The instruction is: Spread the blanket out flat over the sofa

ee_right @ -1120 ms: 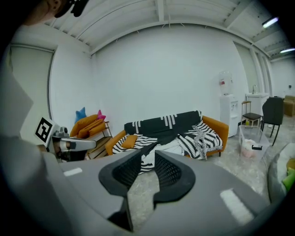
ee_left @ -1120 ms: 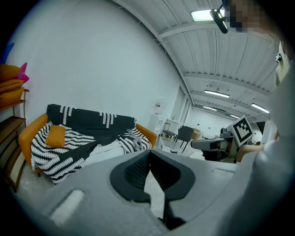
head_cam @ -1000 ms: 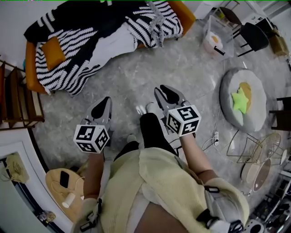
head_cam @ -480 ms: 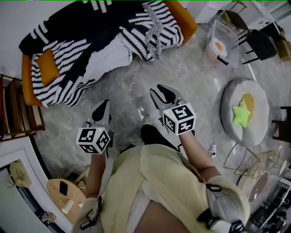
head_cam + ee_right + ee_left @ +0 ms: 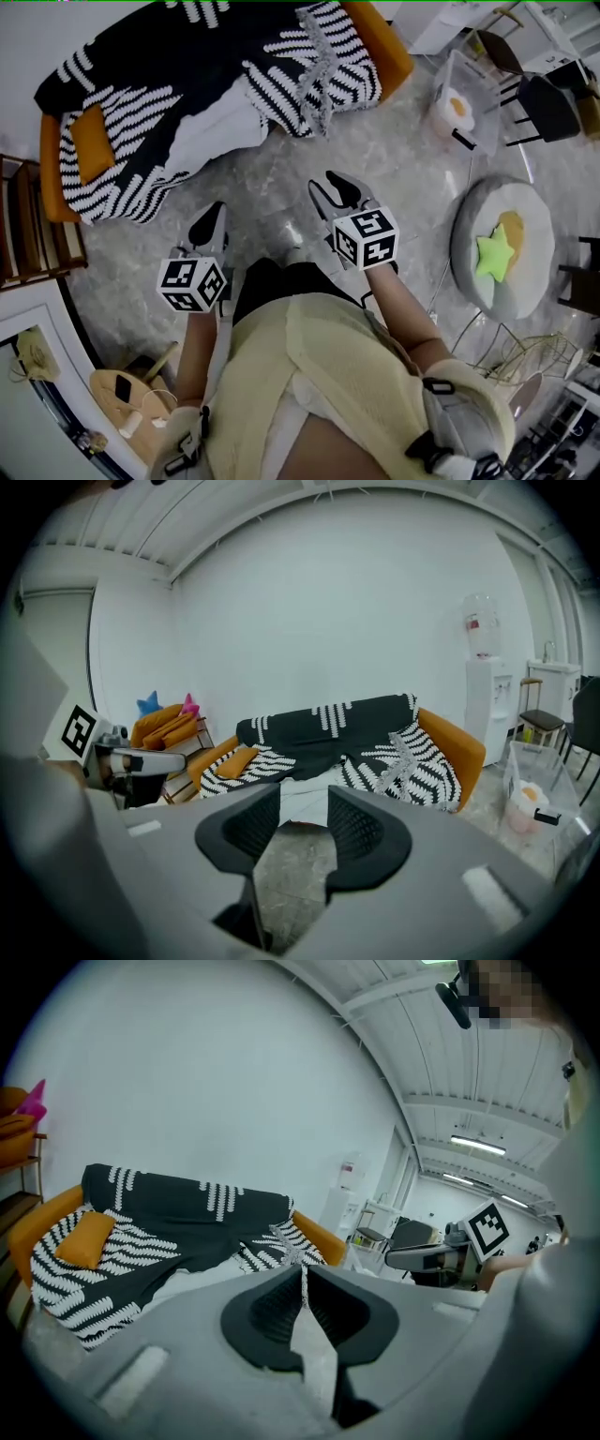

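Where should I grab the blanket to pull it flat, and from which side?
Grip the fringed edge of the blanket, bunched over the front of the sofa near its right-hand arm in the head view. Come from the floor in front: that edge hangs free and folded, so probably easiest to pinch and draw outward.

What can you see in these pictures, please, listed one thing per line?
sofa: one, orange, top left of the head view.
blanket: one, black with white stripes, rumpled across the sofa.
cushion: one, orange, at the sofa's left end there.
clear bin: one, see-through, on the floor right of the sofa.
floor cushion: one, grey, round, on the floor further right.
star pillow: one, green, on the floor cushion.
left gripper: one, grey, above the floor; fingers together, nothing held.
right gripper: one, grey, above the floor; fingers apart, just been opening, nothing between them.
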The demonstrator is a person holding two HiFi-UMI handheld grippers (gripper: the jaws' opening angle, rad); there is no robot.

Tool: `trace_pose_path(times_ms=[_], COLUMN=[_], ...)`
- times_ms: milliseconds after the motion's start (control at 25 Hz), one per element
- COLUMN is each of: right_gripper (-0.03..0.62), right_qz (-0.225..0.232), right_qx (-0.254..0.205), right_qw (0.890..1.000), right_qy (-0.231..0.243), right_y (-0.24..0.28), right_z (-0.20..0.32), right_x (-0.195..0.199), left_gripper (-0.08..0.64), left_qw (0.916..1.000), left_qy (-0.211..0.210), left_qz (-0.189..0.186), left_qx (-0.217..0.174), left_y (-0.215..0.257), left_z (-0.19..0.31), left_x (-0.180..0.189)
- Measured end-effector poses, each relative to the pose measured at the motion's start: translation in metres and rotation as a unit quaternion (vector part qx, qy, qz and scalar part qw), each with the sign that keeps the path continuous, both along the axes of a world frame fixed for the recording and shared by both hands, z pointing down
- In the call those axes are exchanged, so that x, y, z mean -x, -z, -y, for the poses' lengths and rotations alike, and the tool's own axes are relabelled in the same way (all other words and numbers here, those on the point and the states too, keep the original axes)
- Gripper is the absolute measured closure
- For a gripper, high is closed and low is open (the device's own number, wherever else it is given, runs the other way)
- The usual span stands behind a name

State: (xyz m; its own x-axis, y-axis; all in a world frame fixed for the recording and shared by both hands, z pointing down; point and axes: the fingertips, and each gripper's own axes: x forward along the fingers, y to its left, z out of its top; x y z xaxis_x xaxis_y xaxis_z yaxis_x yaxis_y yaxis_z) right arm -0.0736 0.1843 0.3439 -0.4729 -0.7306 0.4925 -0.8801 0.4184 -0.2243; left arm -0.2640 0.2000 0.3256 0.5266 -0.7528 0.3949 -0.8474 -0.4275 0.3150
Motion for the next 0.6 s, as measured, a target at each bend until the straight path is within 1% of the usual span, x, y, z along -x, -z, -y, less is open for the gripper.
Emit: trace_pose_path(times_ms=[120, 320, 440, 600], right_gripper=[0.445, 0.442, 0.439, 0.433], right_qz=[0.002, 0.000, -0.006, -0.011], right_qx=[0.009, 0.021, 0.023, 0.029], right_qw=[1.000, 1.000, 1.000, 0.999], right_qy=[0.000, -0.006, -0.018, -0.034], right_y=[-0.009, -0.023, -0.028, -0.032], right_z=[0.016, 0.039, 0.063, 0.093], right_x=[-0.003, -0.008, -0.017, -0.029], left_gripper=[0.540, 0.540, 0.540, 0.540], left_qw=[1.0000, 0.9999, 0.9997, 0.9995], left_qy=[0.002, -0.014, -0.023, -0.028], left_qz=[0.005, 0.006, -0.001, -0.001], left_qx=[-0.001, 0.005, 0.008, 0.014], left_y=[-0.001, -0.011, -0.021, -0.031], left_z=[0.019, 0.052, 0.079, 0.117], left_x=[-0.003, -0.017, -0.027, -0.036])
